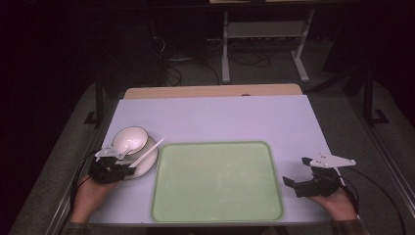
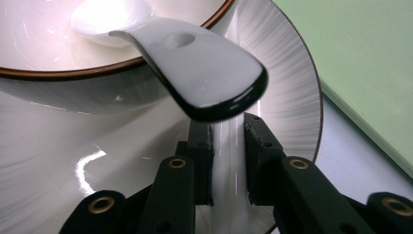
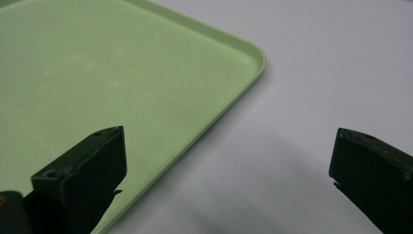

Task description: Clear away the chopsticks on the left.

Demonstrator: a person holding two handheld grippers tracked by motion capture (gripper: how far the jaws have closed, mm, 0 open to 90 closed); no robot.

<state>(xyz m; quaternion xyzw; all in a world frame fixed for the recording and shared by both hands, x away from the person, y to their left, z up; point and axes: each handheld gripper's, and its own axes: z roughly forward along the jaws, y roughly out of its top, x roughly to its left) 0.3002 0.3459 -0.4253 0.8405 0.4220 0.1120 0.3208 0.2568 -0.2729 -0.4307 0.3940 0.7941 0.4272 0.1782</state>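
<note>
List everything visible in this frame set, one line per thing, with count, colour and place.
plate: 1, white, table's left side, beside the tray
bowl: 1, white with brown rim, on the plate
spoon: 1, white, bowl end in the bowl, handle over the plate
tray: 1, pale green, table's middle
table: 1, pale lilac top
left gripper: 1, black, jaws either side of the plate's rim, under the spoon handle
right gripper: 1, black, open, right of the tray

- Tray point(image 1: 217, 182) is showing plain pale green.
- Bowl point(image 1: 130, 139) is showing white with a brown rim.
- Plate point(image 2: 287, 83) is displaying grey radial streaks.
- Tabletop point(image 1: 220, 117) is appearing light lavender.
</note>
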